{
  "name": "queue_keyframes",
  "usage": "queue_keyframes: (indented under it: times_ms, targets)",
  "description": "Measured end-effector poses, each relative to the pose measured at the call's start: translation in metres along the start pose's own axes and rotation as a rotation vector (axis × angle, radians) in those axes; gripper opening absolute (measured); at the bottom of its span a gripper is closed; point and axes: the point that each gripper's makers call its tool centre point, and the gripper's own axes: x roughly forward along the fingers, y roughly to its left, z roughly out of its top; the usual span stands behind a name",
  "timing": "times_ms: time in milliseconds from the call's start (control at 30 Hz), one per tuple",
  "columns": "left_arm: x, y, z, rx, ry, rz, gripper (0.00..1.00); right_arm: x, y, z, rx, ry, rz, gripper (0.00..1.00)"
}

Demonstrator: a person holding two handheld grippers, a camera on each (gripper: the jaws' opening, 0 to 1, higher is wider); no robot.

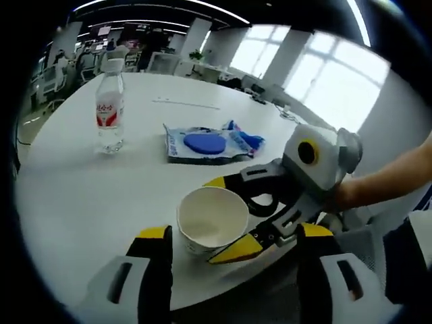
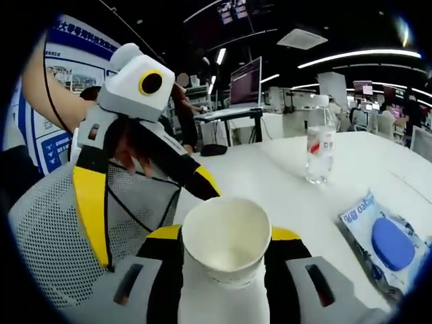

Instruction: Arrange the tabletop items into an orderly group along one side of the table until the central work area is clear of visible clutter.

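A white paper cup (image 1: 212, 219) stands near the front edge of the white table (image 1: 81, 196). My right gripper (image 1: 223, 219) reaches in from the right, its yellow-tipped jaws shut on the cup's sides. In the right gripper view the cup (image 2: 226, 243) sits between that gripper's (image 2: 225, 236) own jaws. My left gripper (image 1: 234, 236) is open just in front of the cup, jaws wide apart and holding nothing; it also shows as the left gripper (image 2: 145, 209) beside the cup. A clear water bottle (image 1: 110, 108) (image 2: 319, 156) stands upright farther back. A blue snack packet (image 1: 209, 143) (image 2: 385, 243) lies flat mid-table.
A grey mesh chair (image 2: 47, 229) sits at the table's edge behind the left gripper. A person's forearm (image 1: 391, 179) holds the right gripper. Desks, monitors (image 2: 246, 84) and chairs fill the room beyond the table (image 2: 297, 202).
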Motion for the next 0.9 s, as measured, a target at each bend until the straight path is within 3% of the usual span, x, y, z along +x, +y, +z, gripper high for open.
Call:
queue_keyframes:
  times_ms: [167, 667, 900]
  targets:
    - [0.001, 0.000, 0.003, 0.005, -0.017, 0.013, 0.76, -0.001, -0.001, 0.002, -0.006, -0.012, -0.003, 0.32]
    - [-0.036, 0.014, 0.016, 0.021, -0.120, 0.126, 0.80, -0.005, -0.044, 0.026, 0.015, -0.069, -0.081, 0.33]
    - [-0.039, 0.012, 0.014, 0.015, -0.139, 0.120, 0.80, -0.002, -0.065, 0.035, 0.024, -0.072, -0.110, 0.34]
